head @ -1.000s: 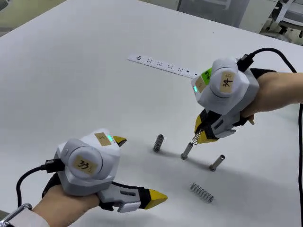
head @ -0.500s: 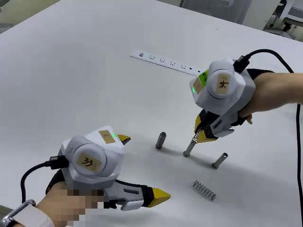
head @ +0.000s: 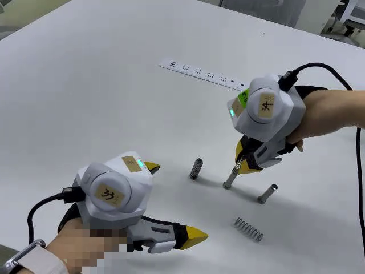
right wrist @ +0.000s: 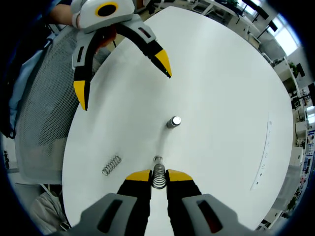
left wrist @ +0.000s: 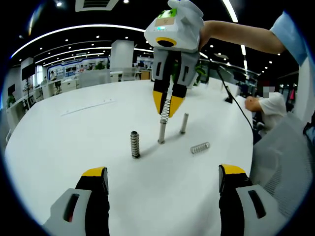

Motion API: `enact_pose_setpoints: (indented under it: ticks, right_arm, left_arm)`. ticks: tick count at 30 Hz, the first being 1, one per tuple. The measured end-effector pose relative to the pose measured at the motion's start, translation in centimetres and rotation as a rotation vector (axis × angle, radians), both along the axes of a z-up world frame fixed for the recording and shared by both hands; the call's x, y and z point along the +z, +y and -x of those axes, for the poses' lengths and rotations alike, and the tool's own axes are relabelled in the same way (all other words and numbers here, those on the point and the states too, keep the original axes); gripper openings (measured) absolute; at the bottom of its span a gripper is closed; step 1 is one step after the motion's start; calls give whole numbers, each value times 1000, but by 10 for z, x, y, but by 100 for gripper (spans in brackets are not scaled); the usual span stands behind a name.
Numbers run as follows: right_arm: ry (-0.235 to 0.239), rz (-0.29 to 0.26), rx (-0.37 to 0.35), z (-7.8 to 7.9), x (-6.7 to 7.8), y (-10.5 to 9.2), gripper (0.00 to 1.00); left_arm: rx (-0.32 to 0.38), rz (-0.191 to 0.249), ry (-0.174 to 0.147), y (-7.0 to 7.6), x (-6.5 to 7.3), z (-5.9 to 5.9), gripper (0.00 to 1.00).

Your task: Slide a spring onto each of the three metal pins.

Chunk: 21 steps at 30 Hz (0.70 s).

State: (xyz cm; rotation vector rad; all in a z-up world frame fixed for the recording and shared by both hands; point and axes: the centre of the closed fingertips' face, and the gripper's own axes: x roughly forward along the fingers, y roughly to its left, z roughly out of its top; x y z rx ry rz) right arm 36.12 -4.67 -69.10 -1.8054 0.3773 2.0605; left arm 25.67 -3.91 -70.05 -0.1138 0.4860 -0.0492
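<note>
My right gripper (head: 245,164) is shut on a spring (head: 238,165), held upright with its lower end at the top of the middle pin (head: 230,180). In the right gripper view the spring (right wrist: 158,176) sits between the yellow tips, right over that pin (right wrist: 157,160). The left pin (head: 195,168) wears a spring. The right pin (head: 267,193) is bare. A loose spring (head: 248,229) lies in front of the pins. My left gripper (head: 174,202) hovers open to the near left, with nothing in it. In its own view the jaws stand wide apart, facing the pins (left wrist: 162,132).
A white power strip (head: 205,74) lies on the white table (head: 85,85) behind the pins. The right gripper's black cable (head: 360,171) trails off the right side. A person in blue sits beyond the table (left wrist: 275,105).
The right gripper has eased slightly down and left, bringing the spring's lower end onto the middle pin's top. The left gripper has hardly moved.
</note>
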Motion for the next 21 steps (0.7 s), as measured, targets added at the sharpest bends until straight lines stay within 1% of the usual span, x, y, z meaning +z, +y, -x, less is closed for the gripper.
enact_pose_setpoints:
  ticks: [6,12,21]
  right_arm:
    - [-12,1,8,-1,-9,1,13]
    - [-19,14,11,-1,-19,1,13]
    - [-28,25,21,0,-30,1,13]
  left_arm:
    - [-2,2,4,-1,-1,1,94]
    - [-1,9,8,-1,-2,2,94]
    - [-10,13,16,-3,-5,2,93]
